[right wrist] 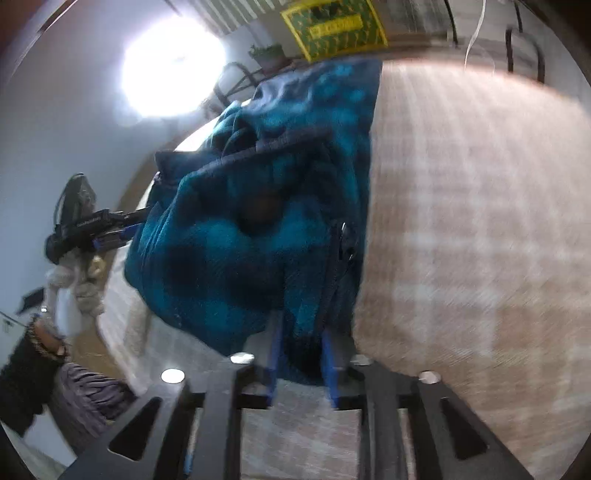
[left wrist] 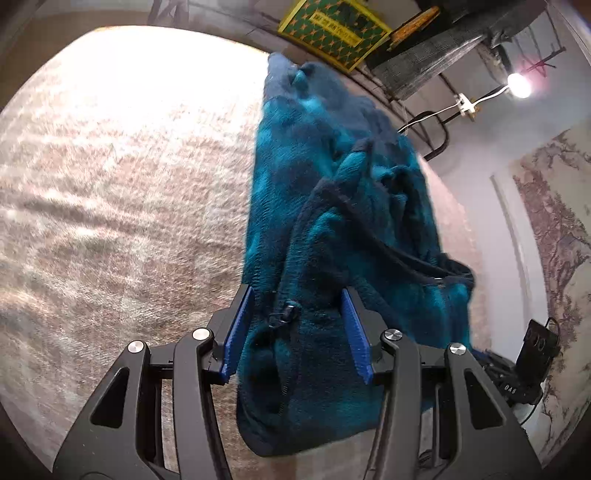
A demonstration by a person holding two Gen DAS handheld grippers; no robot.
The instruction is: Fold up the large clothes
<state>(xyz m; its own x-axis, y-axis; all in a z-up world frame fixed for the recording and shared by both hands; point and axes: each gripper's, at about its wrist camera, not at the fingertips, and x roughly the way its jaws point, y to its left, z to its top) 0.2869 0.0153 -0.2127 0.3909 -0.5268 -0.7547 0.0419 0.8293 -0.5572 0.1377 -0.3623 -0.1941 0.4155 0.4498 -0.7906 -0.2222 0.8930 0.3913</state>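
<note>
Left hand-held gripper [left wrist: 297, 328] pinching bunched teal fleece [left wrist: 332, 206] near its zip. Right hand-held gripper [right wrist: 301, 354] clamped on another fold, blurred. Fleece lifted off the beige rug [left wrist: 122, 177], hanging between both. Beyond: green-yellow box [left wrist: 332, 33], lamp [left wrist: 519, 85].

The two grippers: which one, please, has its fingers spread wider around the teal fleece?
The left gripper; the right gripper pinches a narrower bunch of fleece.
</note>
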